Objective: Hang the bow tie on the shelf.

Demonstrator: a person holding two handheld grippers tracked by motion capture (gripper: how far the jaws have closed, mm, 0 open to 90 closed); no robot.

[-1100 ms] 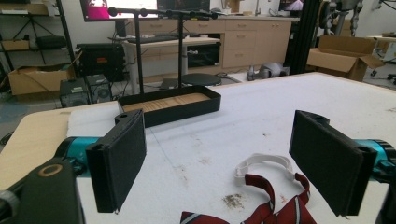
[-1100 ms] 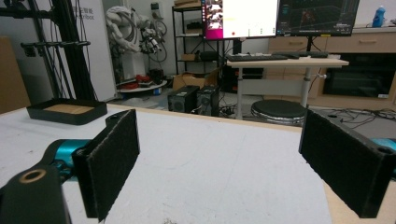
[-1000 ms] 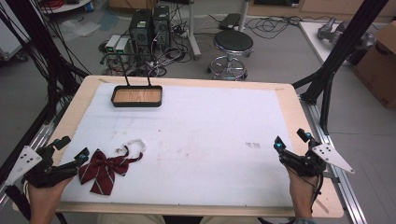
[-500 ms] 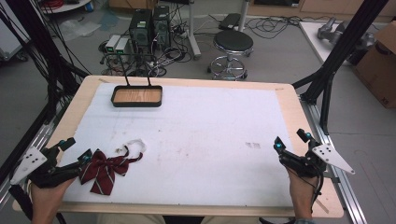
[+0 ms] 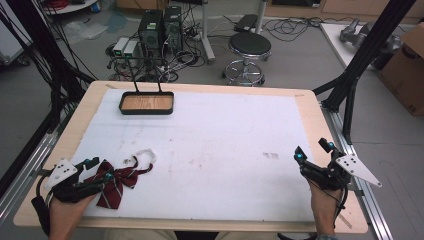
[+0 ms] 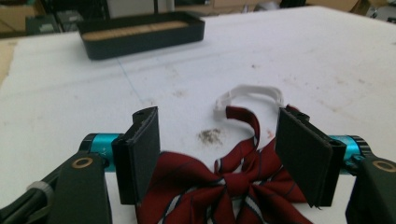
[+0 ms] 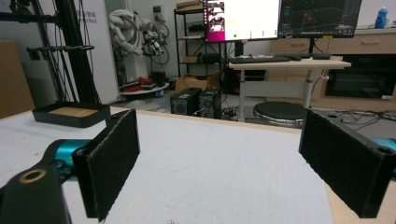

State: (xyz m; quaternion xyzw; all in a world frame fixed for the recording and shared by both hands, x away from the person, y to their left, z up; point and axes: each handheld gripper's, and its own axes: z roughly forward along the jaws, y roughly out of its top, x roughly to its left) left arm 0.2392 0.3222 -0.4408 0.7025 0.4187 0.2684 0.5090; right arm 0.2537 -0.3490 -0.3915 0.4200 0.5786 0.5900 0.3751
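Note:
A dark red striped bow tie (image 5: 117,182) (image 6: 224,186) with a white neck strap (image 5: 142,155) (image 6: 254,91) lies on the white mat at the near left. My left gripper (image 5: 100,169) (image 6: 219,121) is low over it. Its jaws have just been closing, with the bow's wings between the pads. The pads stand at the wings' outer edges, and the cloth does not look squeezed. Held above the mat's near right corner, my right gripper (image 5: 312,151) (image 7: 219,135) is open wide and empty.
A black tray (image 5: 147,111) (image 6: 140,39) (image 7: 70,119) with a wooden bottom sits at the far left of the mat. Black frame posts flank the table. On the floor beyond it are a stool (image 5: 252,47), computer cases (image 5: 160,25) and a cardboard box (image 5: 407,70).
My left gripper has sunk and slid onto the bow tie, and its jaws have narrowed around it. The right gripper has kept still.

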